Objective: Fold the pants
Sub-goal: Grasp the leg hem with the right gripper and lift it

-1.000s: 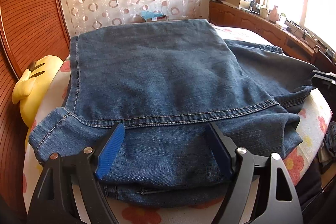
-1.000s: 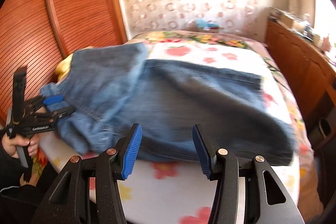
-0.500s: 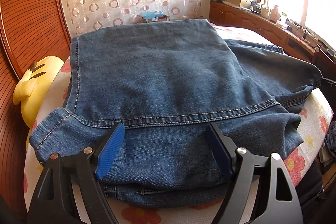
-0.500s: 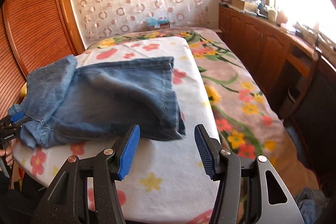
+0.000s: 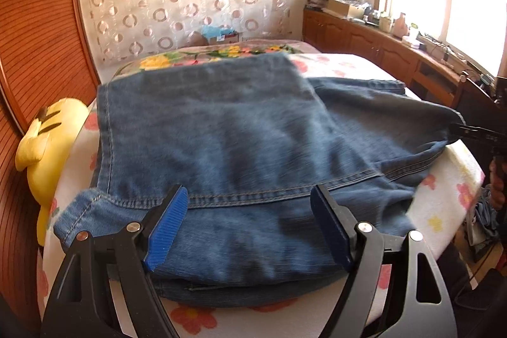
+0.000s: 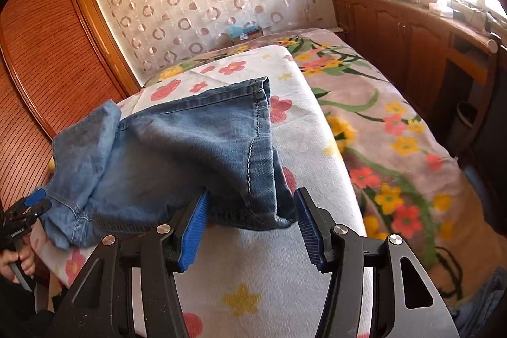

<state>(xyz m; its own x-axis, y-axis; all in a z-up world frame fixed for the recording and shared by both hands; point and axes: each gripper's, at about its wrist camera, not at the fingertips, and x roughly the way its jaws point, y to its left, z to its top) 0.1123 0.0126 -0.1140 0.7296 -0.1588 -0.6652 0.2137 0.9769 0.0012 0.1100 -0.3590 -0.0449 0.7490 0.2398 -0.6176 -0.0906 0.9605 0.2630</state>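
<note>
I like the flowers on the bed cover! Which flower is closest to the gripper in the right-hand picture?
The yellow flower, printed on the white blanket just below the right gripper. The other flowers nearby are pink or red, and the rest of the yellow ones sit farther off.

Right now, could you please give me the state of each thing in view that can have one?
jeans: partly folded, one layer over another, lying on the bed.
left gripper: open, pads apart over the denim.
right gripper: open, straddling the jeans' near corner, pads not pressing.
yellow plush toy: lying at the bed's edge beside the jeans.
bed: covered with a flowered blanket.
</note>
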